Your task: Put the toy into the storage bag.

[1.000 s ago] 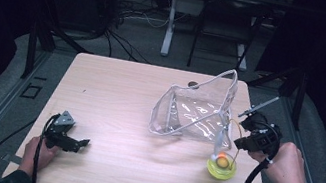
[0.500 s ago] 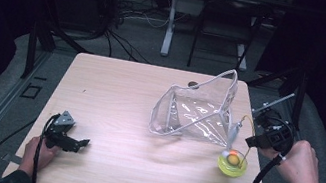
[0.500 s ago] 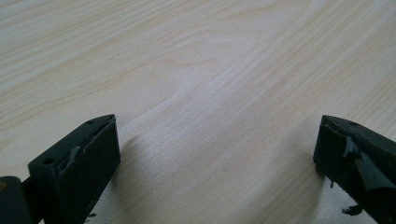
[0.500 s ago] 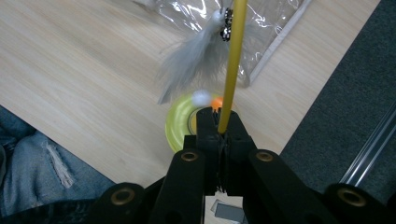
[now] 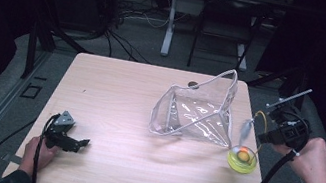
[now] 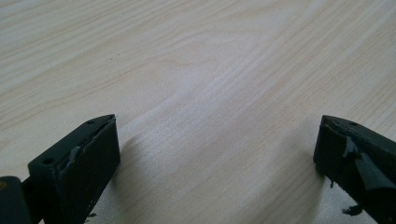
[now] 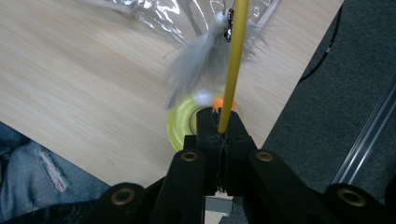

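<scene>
Black and idle, the left gripper (image 5: 81,142) rests on the pale wooden table (image 5: 115,93) at its near left corner, jaws spread wide over bare wood, apparently parked out of the way. Mid-table stands a clear plastic zip pouch (image 5: 198,113), its mouth propped open as if to receive something. Just right of it sits a round yellow-green toy base with an orange ball (image 5: 242,159). The right gripper (image 7: 219,122) is clamped on a thin yellow wand (image 7: 232,60) tipped with a grey-white feather (image 7: 198,65), so the toy can probably be lifted by its stem.
</scene>
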`<state>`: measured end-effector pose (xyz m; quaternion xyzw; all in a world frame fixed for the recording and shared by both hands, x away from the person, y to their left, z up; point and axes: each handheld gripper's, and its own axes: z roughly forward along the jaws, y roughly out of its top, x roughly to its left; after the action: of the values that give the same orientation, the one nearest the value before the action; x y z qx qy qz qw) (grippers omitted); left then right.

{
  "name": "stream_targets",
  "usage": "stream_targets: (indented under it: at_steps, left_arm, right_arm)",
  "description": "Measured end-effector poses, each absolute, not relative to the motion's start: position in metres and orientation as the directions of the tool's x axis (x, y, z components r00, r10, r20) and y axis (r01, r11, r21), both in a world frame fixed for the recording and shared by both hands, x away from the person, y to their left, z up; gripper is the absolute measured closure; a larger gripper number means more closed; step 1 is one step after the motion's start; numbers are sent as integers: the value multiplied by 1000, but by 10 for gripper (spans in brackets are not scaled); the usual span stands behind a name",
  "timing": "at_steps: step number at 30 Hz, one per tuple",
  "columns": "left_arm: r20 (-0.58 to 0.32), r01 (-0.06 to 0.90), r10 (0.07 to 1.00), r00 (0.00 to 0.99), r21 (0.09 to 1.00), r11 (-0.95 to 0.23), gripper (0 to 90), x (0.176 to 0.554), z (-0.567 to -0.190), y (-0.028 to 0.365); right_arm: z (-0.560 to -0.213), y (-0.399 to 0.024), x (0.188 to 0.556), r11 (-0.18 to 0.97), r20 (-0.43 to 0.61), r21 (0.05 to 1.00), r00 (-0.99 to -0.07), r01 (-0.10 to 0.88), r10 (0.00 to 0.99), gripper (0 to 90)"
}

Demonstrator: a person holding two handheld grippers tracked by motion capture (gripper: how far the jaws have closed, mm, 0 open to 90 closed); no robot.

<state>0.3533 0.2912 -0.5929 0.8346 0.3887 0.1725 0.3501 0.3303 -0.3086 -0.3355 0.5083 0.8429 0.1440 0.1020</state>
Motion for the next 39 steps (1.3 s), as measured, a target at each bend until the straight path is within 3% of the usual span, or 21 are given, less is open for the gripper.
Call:
stream_targets:
  at_steps: [39]
  left_arm:
    - [10,531,764,645,713,-458,5,353,-592,292]
  right_arm:
    - [-276,-310,372,437,-82,346,-437,830,896,879]
